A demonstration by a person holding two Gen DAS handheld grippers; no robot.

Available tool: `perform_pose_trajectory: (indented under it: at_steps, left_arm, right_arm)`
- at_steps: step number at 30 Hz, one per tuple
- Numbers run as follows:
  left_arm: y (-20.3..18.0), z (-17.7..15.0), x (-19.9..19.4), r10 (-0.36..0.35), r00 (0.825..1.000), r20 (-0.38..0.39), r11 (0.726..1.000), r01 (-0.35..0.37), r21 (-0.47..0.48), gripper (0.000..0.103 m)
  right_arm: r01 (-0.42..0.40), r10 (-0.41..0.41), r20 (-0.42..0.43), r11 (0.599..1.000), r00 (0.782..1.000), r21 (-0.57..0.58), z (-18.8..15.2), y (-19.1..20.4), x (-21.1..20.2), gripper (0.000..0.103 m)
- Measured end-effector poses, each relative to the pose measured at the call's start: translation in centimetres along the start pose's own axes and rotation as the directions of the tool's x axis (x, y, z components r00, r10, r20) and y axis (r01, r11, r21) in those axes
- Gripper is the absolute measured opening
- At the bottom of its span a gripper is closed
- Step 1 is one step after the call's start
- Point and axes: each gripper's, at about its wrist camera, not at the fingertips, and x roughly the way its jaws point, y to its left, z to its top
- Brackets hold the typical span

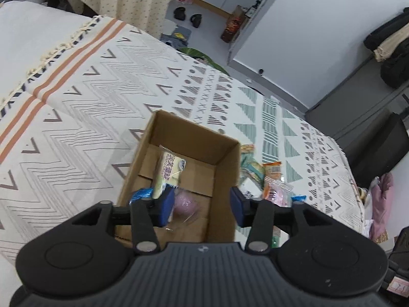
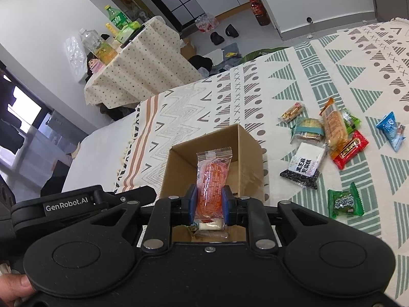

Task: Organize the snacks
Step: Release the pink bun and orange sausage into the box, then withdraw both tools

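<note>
Right gripper [image 2: 209,202]: blue pads pinch an orange snack packet [image 2: 213,179] at its lower half, packet standing upright so it can drop end-first.
Position of the held item: directly above the open cardboard box [image 2: 251,153], inside the line of its walls; judged ready for release.
Left gripper [image 1: 202,204]: fingers spread wide, holding nothing, poised over the near end of the same box; probably clear of the drop path on purpose.
Box contents: 1 pale yellow packet [image 1: 170,170] leaning along the floor, 1 pink packet [image 1: 186,204] and 1 blue wrapper [image 1: 140,194] near the left pad.
Box placement: upright on the patterned bedspread [image 1: 76,102], flaps folded in, mouth open toward both grippers.
Unsorted stock: loose snacks lie just beside the box on the bedspread, including a red packet [image 2: 350,149], a green packet [image 2: 345,203], a blue packet [image 2: 391,130] and a black-and-white packet [image 2: 304,165].
Progress, judged: early; most stock is outside the box.
</note>
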Motion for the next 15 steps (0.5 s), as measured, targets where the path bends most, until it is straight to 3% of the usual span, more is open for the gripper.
perform_pose_trajectory:
  at_steps: [4, 6, 8, 15]
  left_arm:
    - [0.8, 0.3, -0.2, 0.033, 0.999, -0.001, 0.999, -0.033, -0.013, 0.059]
    - [1.0, 0.4, -0.3, 0.048, 0.999, 0.004, 0.999, -0.048, -0.010, 0.063]
    - [1.0, 0.3, -0.5, 0.062, 0.998, 0.011, 0.998, -0.062, -0.008, 0.069]
    - [0.1, -0.3, -0.7, 0.092, 0.996, 0.012, 0.996, -0.092, 0.002, 0.082]
  right_arm:
    - [-0.012, 0.012, -0.013, 1.000, 1.000, -0.004, -0.1, 0.5, 0.6, 0.023]
    - [-0.017, 0.017, -0.013, 1.000, 1.000, -0.004, 0.0, 0.7, 0.6, 0.029]
    - [-0.025, 0.025, -0.010, 1.000, 1.000, 0.007, 0.0, 0.7, 0.6, 0.041]
    - [0.001, -0.002, 0.023, 1.000, 1.000, 0.021, 0.0, -0.4, -0.8, 0.062]
